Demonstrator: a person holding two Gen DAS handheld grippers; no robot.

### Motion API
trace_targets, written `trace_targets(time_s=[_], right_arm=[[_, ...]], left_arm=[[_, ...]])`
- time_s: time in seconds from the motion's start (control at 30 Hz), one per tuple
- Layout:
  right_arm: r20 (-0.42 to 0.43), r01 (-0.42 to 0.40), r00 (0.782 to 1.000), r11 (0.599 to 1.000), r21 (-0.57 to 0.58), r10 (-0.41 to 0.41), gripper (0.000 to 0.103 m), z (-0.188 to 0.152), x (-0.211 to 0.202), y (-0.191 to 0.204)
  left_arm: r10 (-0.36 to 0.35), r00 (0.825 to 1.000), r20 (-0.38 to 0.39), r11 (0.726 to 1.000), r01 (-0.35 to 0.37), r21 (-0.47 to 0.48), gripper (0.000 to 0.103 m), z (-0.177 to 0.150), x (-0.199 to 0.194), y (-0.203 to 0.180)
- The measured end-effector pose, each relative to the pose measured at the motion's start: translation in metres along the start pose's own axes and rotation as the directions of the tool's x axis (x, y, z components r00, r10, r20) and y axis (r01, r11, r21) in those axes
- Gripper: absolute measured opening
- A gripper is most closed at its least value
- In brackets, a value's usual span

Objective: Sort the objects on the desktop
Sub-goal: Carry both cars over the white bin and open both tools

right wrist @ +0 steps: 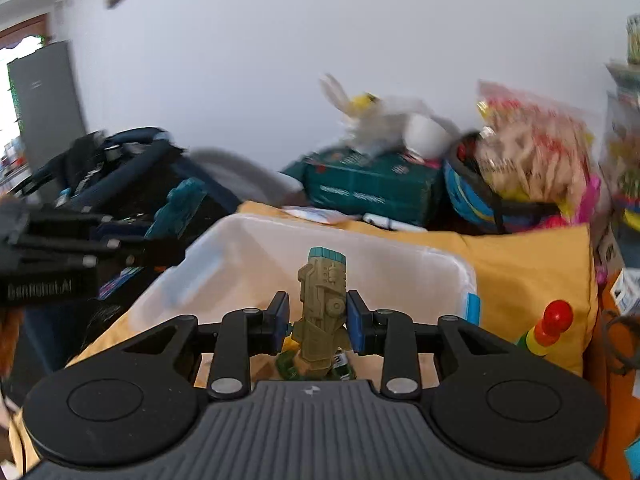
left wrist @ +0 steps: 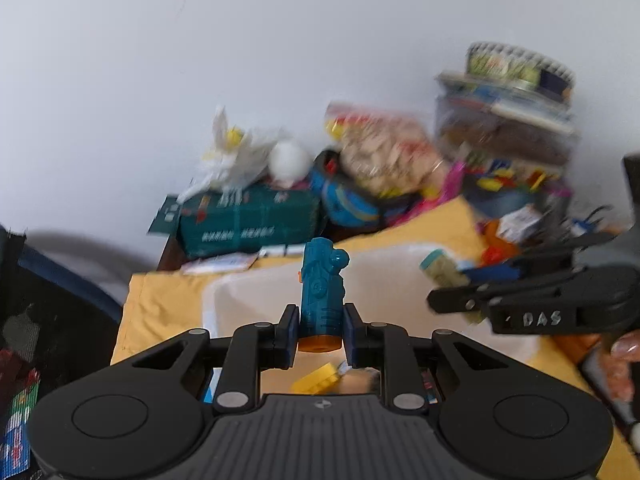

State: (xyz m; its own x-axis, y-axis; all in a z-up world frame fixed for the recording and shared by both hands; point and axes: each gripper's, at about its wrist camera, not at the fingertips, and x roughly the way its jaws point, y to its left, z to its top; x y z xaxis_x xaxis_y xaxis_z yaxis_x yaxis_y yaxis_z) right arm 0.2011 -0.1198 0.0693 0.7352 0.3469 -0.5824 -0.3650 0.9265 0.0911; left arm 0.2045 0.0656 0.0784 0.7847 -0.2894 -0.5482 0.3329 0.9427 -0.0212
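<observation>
My left gripper [left wrist: 320,330] is shut on a teal toy figure [left wrist: 322,288] with an orange base, held upright above the near edge of a white plastic bin [left wrist: 224,300]. My right gripper [right wrist: 318,316] is shut on an olive-green toy figure [right wrist: 322,312] with a teal top, held upright over the same bin [right wrist: 240,236]. In the left wrist view the right gripper [left wrist: 452,302] reaches in from the right with the olive toy [left wrist: 442,270]. In the right wrist view the left gripper [right wrist: 160,250] comes in from the left with the teal toy [right wrist: 180,204].
The bin sits on a yellow cloth [right wrist: 520,264]. Behind it stand a green box [left wrist: 248,220], a white plush [left wrist: 240,152], a snack bag [left wrist: 384,148] and stacked containers [left wrist: 508,120]. A yellow brick [left wrist: 320,378] lies below my left gripper. A coloured stacking toy [right wrist: 548,326] stands at the right.
</observation>
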Motion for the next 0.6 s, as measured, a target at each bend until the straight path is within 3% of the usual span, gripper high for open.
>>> trace_targets(time_s=[0.17, 0.3, 0.4, 0.6], right_arm=[[-0.106, 0.057, 0.993, 0.997, 0.060, -0.050, 0.034, -0.008, 0.041, -0.012], [-0.185, 0.092, 0.980, 0.991, 0.093, -0.074, 0.038, -0.022, 0.056, -0.018], [-0.183, 0.091, 0.980, 0.991, 0.095, -0.072, 0.045, -0.024, 0.052, -0.020], [-0.126, 0.089, 0.989, 0.993, 0.076, -0.079, 0.053, -0.014, 0.034, -0.018]], left_arm=[[0.025, 0.991, -0.129, 0.999, -0.021, 0.031, 0.026, -0.020, 0.041, 0.000], [0.024, 0.988, -0.153, 1.000, -0.023, 0.006, 0.050, -0.029, 0.041, 0.002], [0.039, 0.989, -0.141, 0.999, -0.040, -0.007, 0.052, -0.028, 0.031, 0.002], [0.041, 0.993, -0.107, 0.996, -0.050, -0.079, 0.067, -0.025, -0.003, -0.004]])
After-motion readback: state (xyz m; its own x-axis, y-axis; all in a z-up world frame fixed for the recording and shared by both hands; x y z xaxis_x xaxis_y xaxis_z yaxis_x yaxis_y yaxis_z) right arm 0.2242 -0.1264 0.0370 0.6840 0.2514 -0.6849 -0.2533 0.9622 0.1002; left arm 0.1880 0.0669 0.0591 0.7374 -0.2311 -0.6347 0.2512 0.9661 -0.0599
